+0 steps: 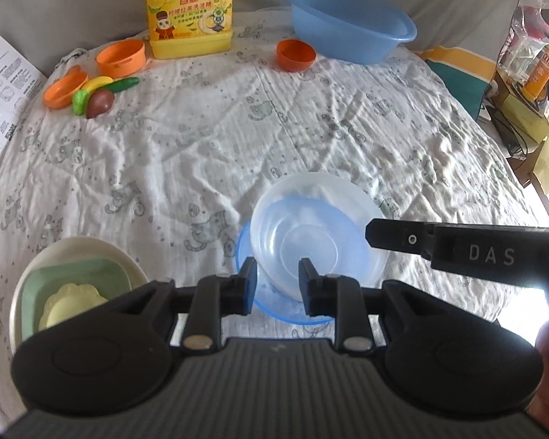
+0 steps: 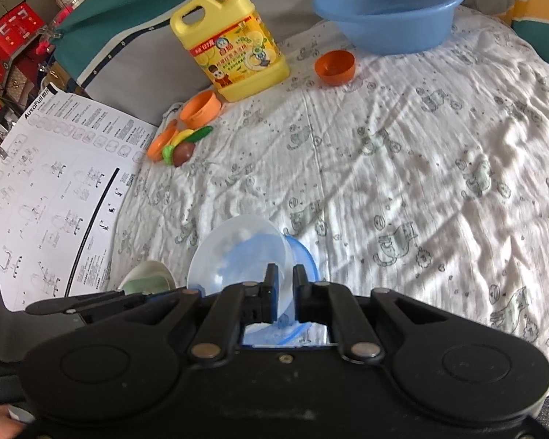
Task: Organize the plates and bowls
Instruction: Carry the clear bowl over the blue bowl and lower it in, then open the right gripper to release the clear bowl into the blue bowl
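A clear plastic bowl [image 1: 318,219] sits tilted inside a blue bowl [image 1: 249,285] on the cloth, near the front. My right gripper [image 2: 284,294] is shut on the clear bowl's [image 2: 238,252] right rim; the blue bowl [image 2: 305,256] shows behind it. In the left wrist view one right finger [image 1: 395,236] reaches in at that rim. My left gripper [image 1: 277,285] is partly open, its fingers straddling the near rims of both bowls without clamping. A cream plate [image 1: 77,252] at front left holds a green square dish [image 1: 77,281] and a yellow flower-shaped dish [image 1: 73,303].
A blue basin [image 1: 351,22] and yellow detergent jug [image 1: 188,11] stand at the back. Orange cups [image 1: 296,55] [image 1: 120,58], an orange lid and toy fruit [image 1: 99,98] lie at the back left. A printed sheet [image 2: 55,197] lies at the left edge.
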Demonstrator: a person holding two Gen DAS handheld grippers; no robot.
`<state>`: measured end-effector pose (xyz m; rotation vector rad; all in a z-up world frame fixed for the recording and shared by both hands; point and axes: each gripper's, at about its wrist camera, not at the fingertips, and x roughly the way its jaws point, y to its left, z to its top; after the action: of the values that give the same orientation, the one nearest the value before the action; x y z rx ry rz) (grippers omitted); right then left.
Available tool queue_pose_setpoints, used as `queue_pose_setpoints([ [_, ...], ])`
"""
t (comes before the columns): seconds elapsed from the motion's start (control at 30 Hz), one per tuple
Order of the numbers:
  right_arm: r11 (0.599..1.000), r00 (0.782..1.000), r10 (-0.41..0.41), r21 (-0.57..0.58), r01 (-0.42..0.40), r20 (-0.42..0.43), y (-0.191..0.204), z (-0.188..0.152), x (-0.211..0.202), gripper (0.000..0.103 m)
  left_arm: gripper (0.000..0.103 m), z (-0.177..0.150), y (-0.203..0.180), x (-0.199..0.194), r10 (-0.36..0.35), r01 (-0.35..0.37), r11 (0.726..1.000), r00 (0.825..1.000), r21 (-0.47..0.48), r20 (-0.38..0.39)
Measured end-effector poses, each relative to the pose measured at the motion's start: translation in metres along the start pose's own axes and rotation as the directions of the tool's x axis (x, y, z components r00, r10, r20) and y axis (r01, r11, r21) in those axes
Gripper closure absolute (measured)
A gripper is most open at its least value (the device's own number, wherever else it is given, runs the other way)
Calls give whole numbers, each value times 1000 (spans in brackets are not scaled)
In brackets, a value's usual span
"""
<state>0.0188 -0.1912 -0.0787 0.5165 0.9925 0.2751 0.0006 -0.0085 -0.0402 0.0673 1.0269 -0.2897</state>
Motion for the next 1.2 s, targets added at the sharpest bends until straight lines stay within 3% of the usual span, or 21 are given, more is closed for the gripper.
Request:
queue_pose_setpoints([
  [0.47, 1000, 1000, -10, -6, 10, -29, 1, -1, 9, 93, 77, -2, 2, 9, -2, 2, 1000, 1000, -4, -25],
  [0.63, 1000, 999, -8, -17, 7, -40, 2, -1, 12, 91, 66, -2, 3, 9, 2, -2, 1000, 1000, 0, -17],
  [0.73, 999, 999, -18, -31, 17, -28, 5, -1, 10, 65, 43, -3, 2, 5, 19, -19, 1000, 1000, 7, 11],
  [0.87, 997, 999, -46, -59, 47, 20, 8, 2, 2, 16, 24, -3, 4, -6, 24, -24, 1000, 998, 5, 52],
  [0.9, 996, 998, -52, -67, 54, 38, 9, 3, -1, 10, 19, -3, 5, -9, 21, -21, 1000, 998, -2, 62],
  [0.97, 994, 996, -64, -79, 68, 54, 10, 5, -4, 4, 0, -4, 9, -14, 24, -22, 1000, 996, -20, 83],
  [1.0, 994, 996, -67, -79, 72, 58, 9, 5, -5, 0, 0, -5, 12, -16, 27, -24, 999, 995, -31, 93],
  [1.2, 995, 996, -75, -67, 78, 48, 5, 3, -4, 0, 0, -10, 26, -18, 35, -28, 996, 996, -86, 85],
])
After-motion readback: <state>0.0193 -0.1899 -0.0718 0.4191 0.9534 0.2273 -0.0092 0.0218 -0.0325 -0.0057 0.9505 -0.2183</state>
